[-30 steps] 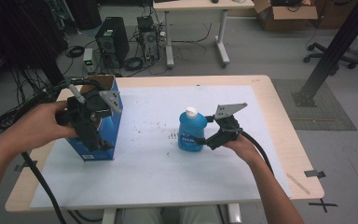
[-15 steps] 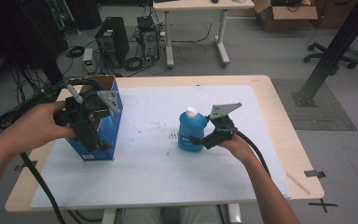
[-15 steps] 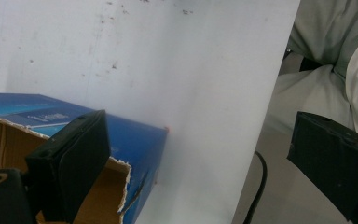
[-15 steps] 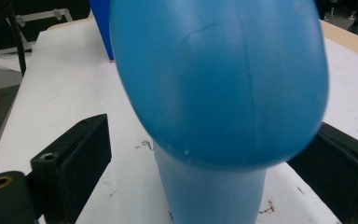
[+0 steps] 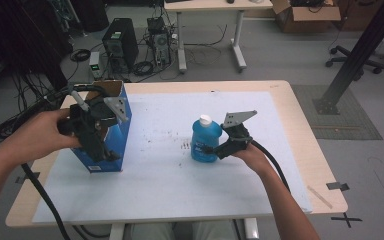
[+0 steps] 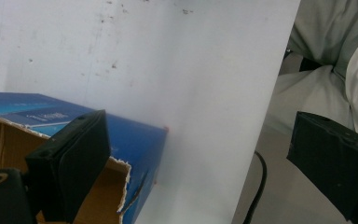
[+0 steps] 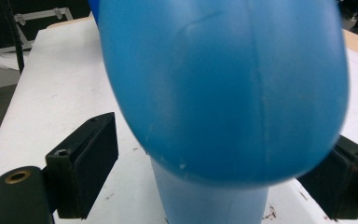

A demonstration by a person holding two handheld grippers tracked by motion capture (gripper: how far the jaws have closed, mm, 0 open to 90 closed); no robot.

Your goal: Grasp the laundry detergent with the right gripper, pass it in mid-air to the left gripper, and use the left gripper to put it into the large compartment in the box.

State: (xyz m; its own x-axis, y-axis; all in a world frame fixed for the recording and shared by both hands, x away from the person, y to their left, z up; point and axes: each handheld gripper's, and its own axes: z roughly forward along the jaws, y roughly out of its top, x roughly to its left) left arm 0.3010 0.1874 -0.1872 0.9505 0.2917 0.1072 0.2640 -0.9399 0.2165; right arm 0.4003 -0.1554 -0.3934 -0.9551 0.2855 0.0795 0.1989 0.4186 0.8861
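Observation:
A blue plastic bottle [image 5: 205, 140] with a white cap stands upright in the middle of the white mat. My right gripper [image 5: 217, 149] reaches it from the right, low on its body. In the right gripper view the bottle [image 7: 223, 93] sits between the jaws of the right gripper [image 7: 214, 186]. The jaws have just been closing, and a gap still shows at the left pad [image 7: 95, 163]. My left gripper [image 5: 97, 150] hangs open over an open blue cardboard box [image 5: 111, 145] at the left. One jaw of the left gripper [image 6: 203, 158] is over the torn box [image 6: 135, 140] opening and the other is well outside it.
The white mat [image 5: 170, 185] covers a wooden table [image 5: 325, 195] with a tape strip near its right front corner. Behind the table are a computer tower [image 5: 120, 47], floor cables and a second desk. A black post [image 5: 360, 55] stands at the right.
The right gripper's jaws have drawn in around the bottle. The left hand, the box and the bottle have stayed where they were.

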